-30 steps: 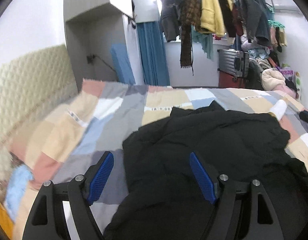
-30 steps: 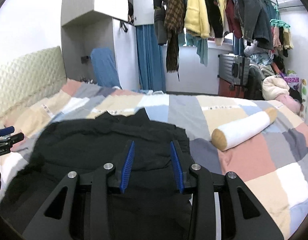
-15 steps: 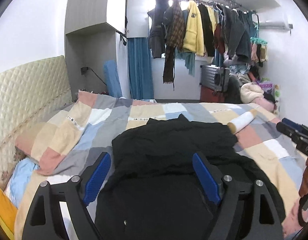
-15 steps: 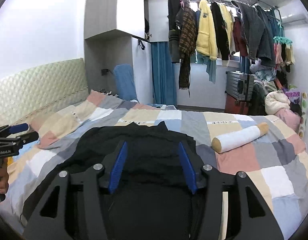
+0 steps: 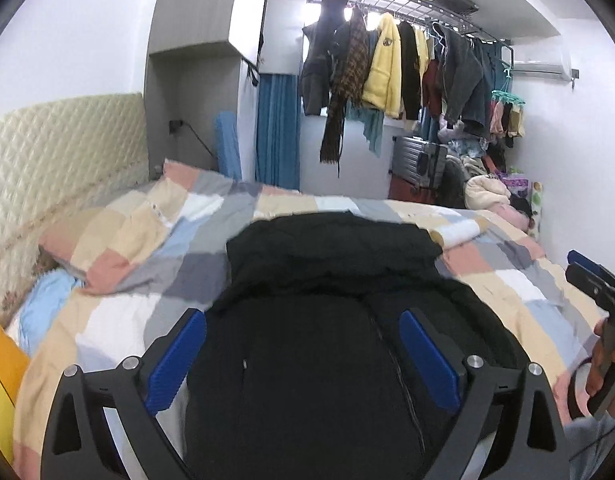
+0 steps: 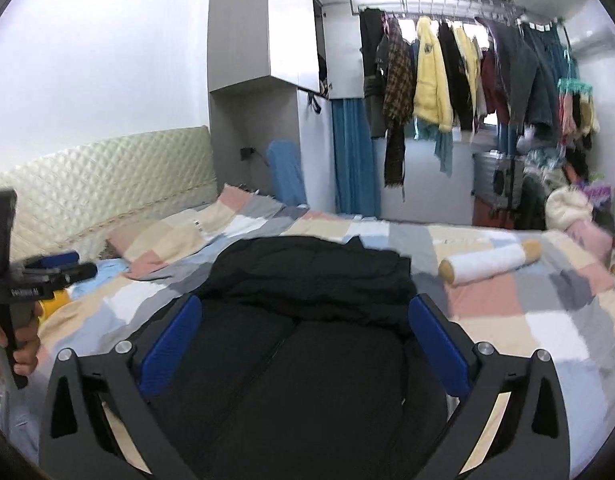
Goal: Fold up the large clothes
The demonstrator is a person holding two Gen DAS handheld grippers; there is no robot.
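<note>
Black jacket (image 5: 331,280) is lying on the bed, spread over the patchwork quilt (image 5: 147,240) roughly in the middle, with its far part folded back on itself so there's a thicker doubled layer toward the far edge of the bed and a flatter part with the zipper running down toward the near edge. Left gripper (image 5: 303,354) is above the near part of the jacket, jaws opening and already pretty wide, blue pads (image 5: 175,360) not touching any fabric, nothing pinched between them. Right gripper (image 6: 303,344) is the same deal, jaws opening to about as wide as they go, jacket only showing underneath in the gap, not gripped. Each gripper shows up at the side of the other camera's view, with a hand (image 6: 23,340) wrapped around the handle. A white bolster pillow (image 6: 491,260) with tan ends sits on the quilt to the right of the jacket, apart from it. Quilted headboard (image 6: 107,176) runs along the left edge of the bed, and a rack of hanging clothes (image 6: 447,72) is past the far edge.
</note>
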